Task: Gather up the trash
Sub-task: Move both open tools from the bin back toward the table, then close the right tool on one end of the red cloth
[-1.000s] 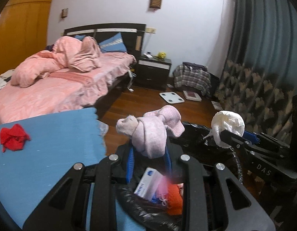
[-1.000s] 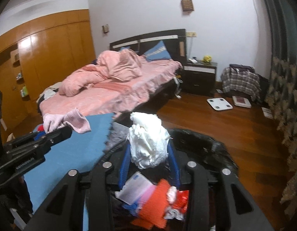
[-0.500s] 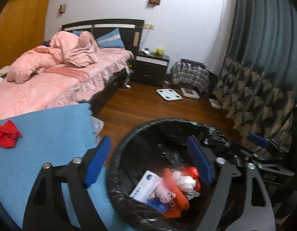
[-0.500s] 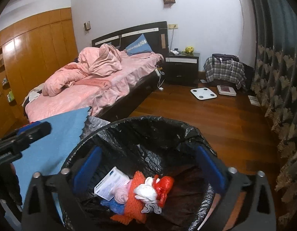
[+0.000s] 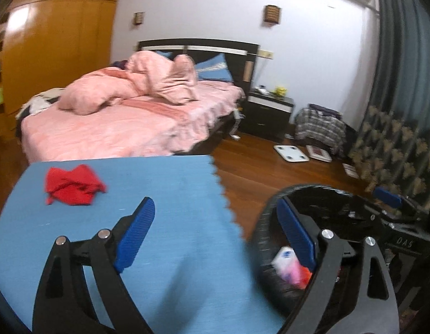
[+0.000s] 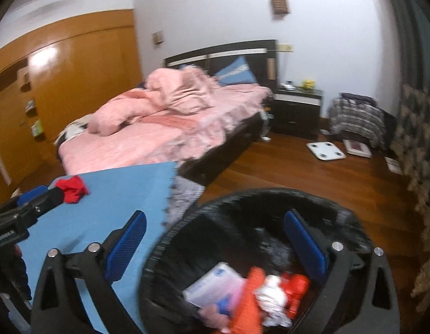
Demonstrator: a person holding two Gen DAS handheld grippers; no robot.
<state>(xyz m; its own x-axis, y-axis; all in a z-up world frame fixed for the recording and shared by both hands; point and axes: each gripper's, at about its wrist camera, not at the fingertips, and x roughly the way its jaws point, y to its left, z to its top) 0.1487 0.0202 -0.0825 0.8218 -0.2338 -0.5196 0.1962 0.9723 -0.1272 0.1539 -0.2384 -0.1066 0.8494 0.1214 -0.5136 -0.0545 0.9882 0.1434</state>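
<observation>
- The left gripper (image 5: 215,236) has its blue-padded jaws spread wide and holds nothing; it hangs over the edge of the blue foam mat (image 5: 164,194), beside the bin.
- The right gripper (image 6: 215,246) is likewise wide apart and empty, over the round black-bagged trash bin (image 6: 270,194).
- A crumpled red cloth (image 5: 73,185) lies on the mat, well apart from both tools.
- Inside the bin sit a white box (image 6: 212,284), orange, white and red scraps.

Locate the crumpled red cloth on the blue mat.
The crumpled red cloth lies on the blue foam mat, far-left in the left wrist view, before the pink bed.
</observation>
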